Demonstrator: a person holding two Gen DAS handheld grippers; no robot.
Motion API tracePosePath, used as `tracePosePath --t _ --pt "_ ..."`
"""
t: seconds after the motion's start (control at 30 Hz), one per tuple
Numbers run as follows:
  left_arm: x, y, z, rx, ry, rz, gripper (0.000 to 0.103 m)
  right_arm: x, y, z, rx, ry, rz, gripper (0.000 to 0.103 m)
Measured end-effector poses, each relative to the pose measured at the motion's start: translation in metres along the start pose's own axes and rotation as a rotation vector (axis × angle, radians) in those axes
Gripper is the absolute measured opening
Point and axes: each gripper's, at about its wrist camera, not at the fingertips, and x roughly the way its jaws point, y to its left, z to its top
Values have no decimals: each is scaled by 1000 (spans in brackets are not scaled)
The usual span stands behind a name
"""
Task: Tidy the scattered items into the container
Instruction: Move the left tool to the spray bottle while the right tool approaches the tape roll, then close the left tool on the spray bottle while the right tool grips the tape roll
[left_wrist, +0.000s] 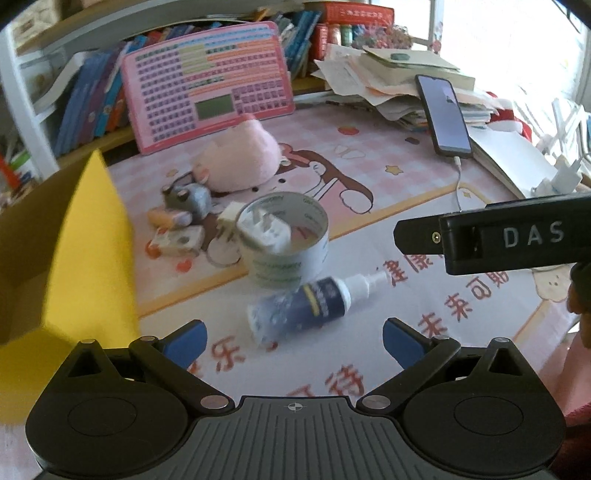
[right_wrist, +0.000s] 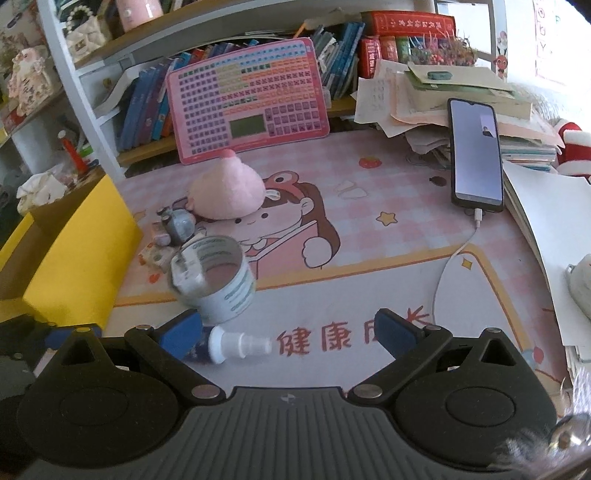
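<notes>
Spray bottle lies on the worktop ahead of our left gripper, fingers apart and empty; it could roll. From the right, our right gripper gapes empty, left finger crowding the tape roll.

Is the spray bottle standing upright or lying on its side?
On its side. The spray bottle lies flat on the desk mat, nozzle pointing right, beside the tape roll.

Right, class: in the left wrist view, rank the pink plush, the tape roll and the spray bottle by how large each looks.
1. Pink plush.
2. Tape roll and spray bottle: look alike; the bottle lies nearer the camera, so no ranking.
</notes>
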Motion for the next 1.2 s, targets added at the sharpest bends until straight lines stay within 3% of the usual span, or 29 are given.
tracePosePath --t 0.27,0.5,0.57,0.63,0.7,1.07,1.2 --pt "38 -7 20 63 30 -38 90 20 -19 14 58 10 18 102" --pt "54 -7 20 77 83 -82 74 31 -27 20 82 21 35 102" --pt "54 -5 19 72 85 -96 67 34 -26 21 82 27 47 102" --pt "51 -3 17 67 87 -109 48 37 -23 22 79 32 60 102" --pt "48 0 14 63 99 -106 35 41 -19 24 72 40 78 102" --pt "26 32 -2 -93 135 -62 38 70 32 28 -91 114 220 102" --pt "15 35 -4 -89 113 -29 54 89 53 30 -226 130 227 102"
